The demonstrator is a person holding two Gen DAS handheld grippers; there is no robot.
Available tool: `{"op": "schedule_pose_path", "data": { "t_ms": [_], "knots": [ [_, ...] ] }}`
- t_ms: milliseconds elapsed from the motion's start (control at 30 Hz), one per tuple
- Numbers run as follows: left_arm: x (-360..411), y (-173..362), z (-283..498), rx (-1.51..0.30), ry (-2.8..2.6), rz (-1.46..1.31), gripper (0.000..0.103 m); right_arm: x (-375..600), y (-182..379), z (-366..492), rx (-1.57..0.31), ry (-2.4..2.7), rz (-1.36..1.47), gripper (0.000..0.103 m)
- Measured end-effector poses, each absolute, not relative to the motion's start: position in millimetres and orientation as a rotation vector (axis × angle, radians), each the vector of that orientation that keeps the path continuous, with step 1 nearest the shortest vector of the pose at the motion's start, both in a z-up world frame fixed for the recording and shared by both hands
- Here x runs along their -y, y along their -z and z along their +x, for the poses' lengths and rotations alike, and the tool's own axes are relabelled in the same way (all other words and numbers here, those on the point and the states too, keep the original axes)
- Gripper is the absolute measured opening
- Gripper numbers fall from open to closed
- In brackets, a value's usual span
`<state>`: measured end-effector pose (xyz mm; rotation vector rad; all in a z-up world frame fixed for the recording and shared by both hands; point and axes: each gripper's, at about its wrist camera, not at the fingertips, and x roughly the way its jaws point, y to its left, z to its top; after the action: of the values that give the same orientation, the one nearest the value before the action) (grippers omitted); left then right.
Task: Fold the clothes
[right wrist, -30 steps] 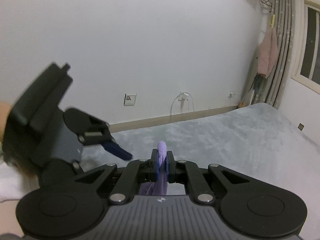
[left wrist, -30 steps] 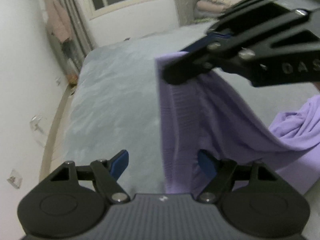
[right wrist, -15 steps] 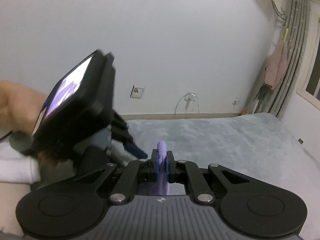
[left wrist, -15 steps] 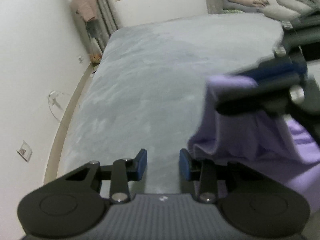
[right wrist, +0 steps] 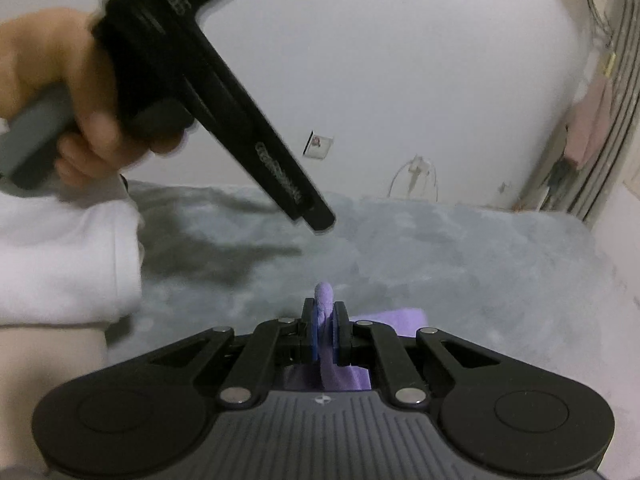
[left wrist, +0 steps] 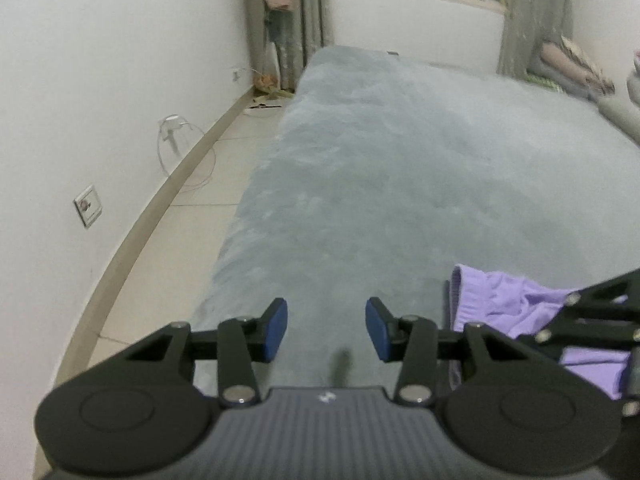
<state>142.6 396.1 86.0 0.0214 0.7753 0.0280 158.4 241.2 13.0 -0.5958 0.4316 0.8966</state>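
Observation:
A purple garment (left wrist: 508,300) lies crumpled on the grey bed cover (left wrist: 400,184) at the lower right of the left wrist view. My left gripper (left wrist: 326,328) is open above the bed, its blue pads (left wrist: 276,324) empty, to the left of the cloth. The right gripper (right wrist: 325,332) is shut on a fold of the purple garment (right wrist: 324,300), which pokes up between its pads and hangs below. In the right wrist view the left gripper (right wrist: 316,220) hangs blurred above the bed, held by a hand (right wrist: 84,120).
A white folded cloth (right wrist: 60,260) lies at the left in the right wrist view. A tiled floor strip (left wrist: 168,240) and white wall run along the bed's left side. Stacked bedding (left wrist: 576,68) sits at the far right, curtains and a window behind.
My left gripper has swung away from the purple garment to the left and opened wider, empty. The right gripper has come down toward the bed, still shut on the cloth.

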Motion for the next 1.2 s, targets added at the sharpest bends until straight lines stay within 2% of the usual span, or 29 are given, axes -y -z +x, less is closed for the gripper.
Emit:
{"op": "schedule_pose_path", "data": {
  "t_ms": [100, 200, 267, 333, 367, 533, 667, 800, 1033, 1200],
  "knots": [
    [-401, -96, 123, -0.750, -0.025, -0.010, 0.046, -244, -9, 158, -0.476, -0.902, -0.579, 0.009],
    [-406, -107, 111, -0.721, -0.014, -0.038, 0.053, -237, -11, 153, -0.496, -0.949, -0.562, 0.022],
    [-403, -111, 106, -0.707, -0.015, -0.054, 0.054, -223, -18, 153, -0.509, -0.998, -0.500, 0.030],
    [-405, -109, 115, -0.714, -0.026, -0.070, 0.054, -207, -27, 154, -0.503, -0.986, -0.448, 0.043],
    [-399, -109, 116, -0.721, -0.026, -0.070, 0.054, -199, -30, 156, -0.499, -0.972, -0.426, 0.044],
    [-375, -109, 114, -0.745, -0.013, -0.105, 0.055, -144, -47, 158, -0.509, -0.914, -0.328, 0.044],
    [-361, -107, 114, -0.774, -0.018, -0.229, 0.072, -80, -65, 165, -0.504, -0.787, -0.263, 0.043],
    [-346, -96, 117, -0.805, -0.086, -0.305, 0.072, -26, -67, 148, -0.539, -0.711, -0.298, 0.040],
    [-338, -55, 145, -0.913, -0.168, -0.444, 0.071, 9, -58, 121, -0.573, -0.698, -0.393, 0.038],
    [-338, -36, 151, -0.921, -0.217, -0.475, 0.079, 7, -47, 126, -0.587, -0.744, -0.450, 0.037]
  ]
}}
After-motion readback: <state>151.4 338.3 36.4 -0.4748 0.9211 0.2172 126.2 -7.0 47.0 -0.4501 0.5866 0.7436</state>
